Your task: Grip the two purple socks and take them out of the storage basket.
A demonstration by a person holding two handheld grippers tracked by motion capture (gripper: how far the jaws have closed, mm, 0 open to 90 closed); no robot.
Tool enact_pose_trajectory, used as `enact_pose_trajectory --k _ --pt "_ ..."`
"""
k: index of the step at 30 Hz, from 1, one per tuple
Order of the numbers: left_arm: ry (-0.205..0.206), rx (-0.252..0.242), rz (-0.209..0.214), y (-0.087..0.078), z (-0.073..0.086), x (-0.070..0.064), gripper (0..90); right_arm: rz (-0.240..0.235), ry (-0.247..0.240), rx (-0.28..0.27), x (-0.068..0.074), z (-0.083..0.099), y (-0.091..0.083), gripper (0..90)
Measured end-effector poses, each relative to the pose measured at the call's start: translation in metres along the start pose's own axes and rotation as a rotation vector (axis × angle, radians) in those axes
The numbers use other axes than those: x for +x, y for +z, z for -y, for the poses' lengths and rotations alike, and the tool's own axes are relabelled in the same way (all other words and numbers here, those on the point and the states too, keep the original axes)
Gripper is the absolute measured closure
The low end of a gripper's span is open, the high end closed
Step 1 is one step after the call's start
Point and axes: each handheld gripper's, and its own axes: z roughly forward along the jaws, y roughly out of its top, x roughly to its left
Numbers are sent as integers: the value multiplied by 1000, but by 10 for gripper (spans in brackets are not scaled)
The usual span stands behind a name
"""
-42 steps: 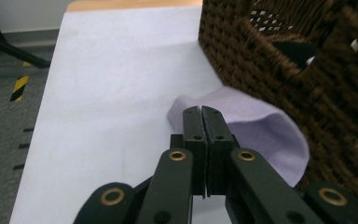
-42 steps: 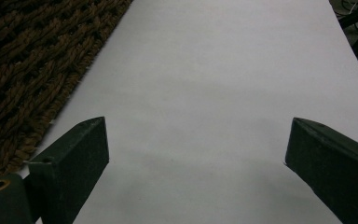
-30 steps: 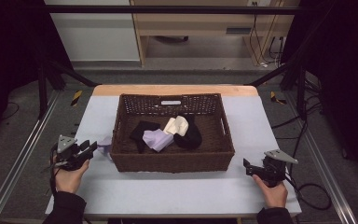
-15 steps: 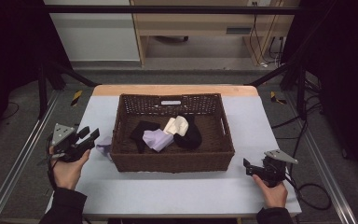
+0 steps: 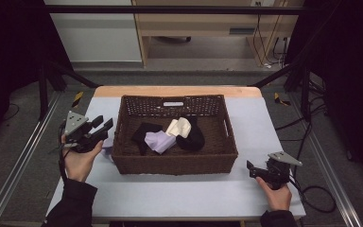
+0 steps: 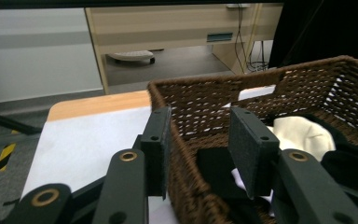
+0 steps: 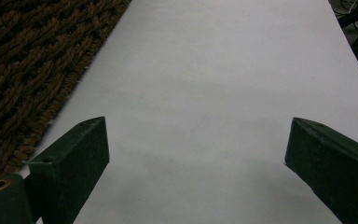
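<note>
Since a second ago the left gripper [image 5: 101, 126] has lifted off the table and swung up toward the left wall of the dark brown woven wicker basket [image 5: 123, 142], while the right gripper [image 5: 251, 169] has stayed put near the front right corner of the table.

The left gripper is held in the person's left hand [image 5: 79, 158], raised just beside the basket's left rim. In the left gripper view its jaws stand moderately apart with nothing between the pads; the basket's near corner [image 6: 186, 140] lies in line with the gap, though whether the pads touch the weave cannot be told.

The right gripper rests low on the pale grey table cover [image 5: 179, 194], gripped by the right hand [image 5: 276, 195], well apart from the basket's front right corner. In the right gripper view its jaws are spread wide and empty over bare cover [image 7: 205, 93], with the basket's woven wall [image 7: 28, 60] off to one side.

Inside the basket lie crumpled cloths: a lilac piece [image 5: 159, 141] in the middle, a cream piece [image 5: 179, 126] touching it behind, and black pieces [image 5: 194, 137] around them. A scrap of lilac cloth [image 5: 107, 152] lies on the table against the basket's left wall, beside the left hand.
</note>
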Motion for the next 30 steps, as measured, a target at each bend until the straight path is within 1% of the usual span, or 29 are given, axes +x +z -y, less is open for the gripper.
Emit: enact_pose_trajectory --k 5,10,12,15,16,17,23,24,25,26,27,28,30 --pt "20 -8 21 9 -12 -14 608 0 0 -1 0 0 0 66" --pt "38 -5 39 20 -20 -28 619 -2 2 0 0 0 0 66" --pt "43 4 55 27 -22 -35 621 -2 3 1 0 0 0 67" --pt "58 4 64 36 -25 -44 624 -5 3 1 0 0 0 70" --pt "67 3 81 41 -26 -48 630 -6 4 1 0 0 0 71" --pt "67 3 81 41 -26 -48 632 -6 4 1 0 0 0 71" --pt "90 25 94 62 -26 -60 626 -8 4 2 0 0 0 71" --pt "90 29 96 65 -25 -61 612 -9 4 1 0 0 0 71" --pt "96 42 96 71 -23 -63 607 -9 5 0 0 0 0 71" --pt "96 42 96 71 -23 -63 601 -9 5 0 0 0 0 71" --pt "108 59 96 78 -20 -65 594 -9 6 -1 0 0 0 71" --pt "108 59 96 78 -20 -65 586 -9 6 -1 0 0 0 71" --pt "122 82 99 86 -17 -68 576 -10 6 0 -1 0 0 71"
